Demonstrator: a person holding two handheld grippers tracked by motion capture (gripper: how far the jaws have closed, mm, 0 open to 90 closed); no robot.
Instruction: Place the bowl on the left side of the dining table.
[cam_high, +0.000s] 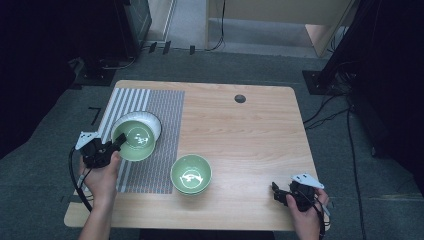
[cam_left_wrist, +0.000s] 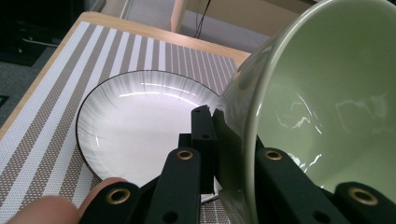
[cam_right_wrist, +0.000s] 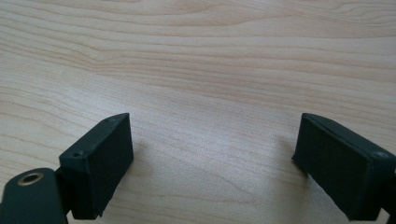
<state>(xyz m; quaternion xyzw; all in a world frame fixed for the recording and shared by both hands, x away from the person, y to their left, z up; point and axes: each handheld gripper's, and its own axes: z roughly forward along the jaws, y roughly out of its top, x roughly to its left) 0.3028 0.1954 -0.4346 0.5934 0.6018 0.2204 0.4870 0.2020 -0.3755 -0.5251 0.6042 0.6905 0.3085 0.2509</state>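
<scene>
Left gripper view: left tongs (cam_left_wrist: 229, 154) clamped on green bowl (cam_left_wrist: 327, 107) rim, tilted over white plate (cam_left_wrist: 140, 121) on striped mat (cam_left_wrist: 42, 116); bowl's far side cut off. Right tongs (cam_right_wrist: 212, 158) wide open, empty, over desk (cam_right_wrist: 210, 56).

Bare forearms, left tool (cam_high: 114, 144) and right tool (cam_high: 276, 192) black, brass-ringed screw holes along the jaws, grey three-cornered top plates, black cables trailing.

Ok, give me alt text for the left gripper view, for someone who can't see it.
The left tool grips the wall of a tilted pale green bowl, one jaw outside and one inside. Beneath it sits a white plate on a striped placemat.
</scene>
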